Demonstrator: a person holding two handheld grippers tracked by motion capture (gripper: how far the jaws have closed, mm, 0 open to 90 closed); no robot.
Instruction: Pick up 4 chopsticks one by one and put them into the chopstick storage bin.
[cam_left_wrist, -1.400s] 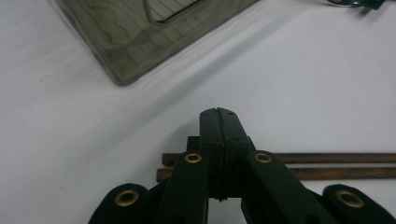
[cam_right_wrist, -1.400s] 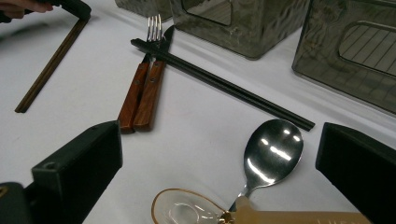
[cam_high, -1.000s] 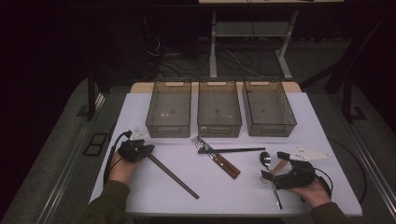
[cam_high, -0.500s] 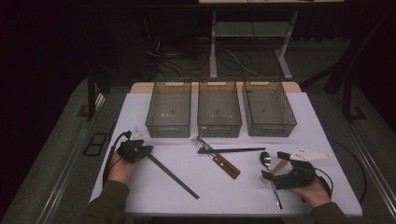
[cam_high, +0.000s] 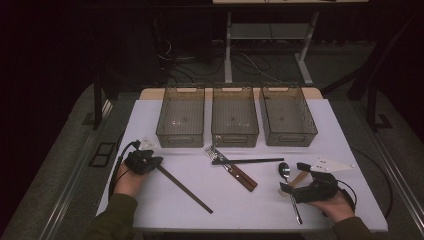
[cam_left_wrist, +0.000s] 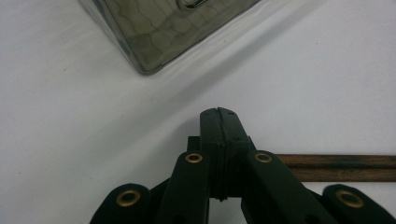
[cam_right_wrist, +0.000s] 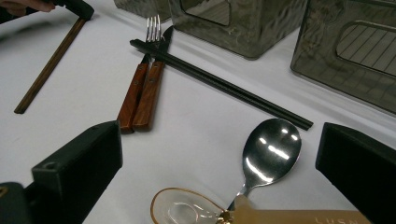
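Nothing is seen to have shifted since the earlier frame: both hands are held where they were. The left gripper (cam_high: 150, 162), at the lower left of the high view, is kept with jaws clenched, empty, at the upper end of the brown chopsticks (cam_high: 184, 188) lying on the desk (cam_high: 260, 210). The right gripper (cam_high: 292, 179), lower right, is held with jaws released over the metal spoon (cam_right_wrist: 268, 156) and one clear spoon (cam_right_wrist: 187, 210). Three bins (cam_high: 235, 116) are counted, plus one black chopstick pair (cam_high: 247, 161), one fork (cam_right_wrist: 140, 84) and one knife (cam_right_wrist: 154, 81).
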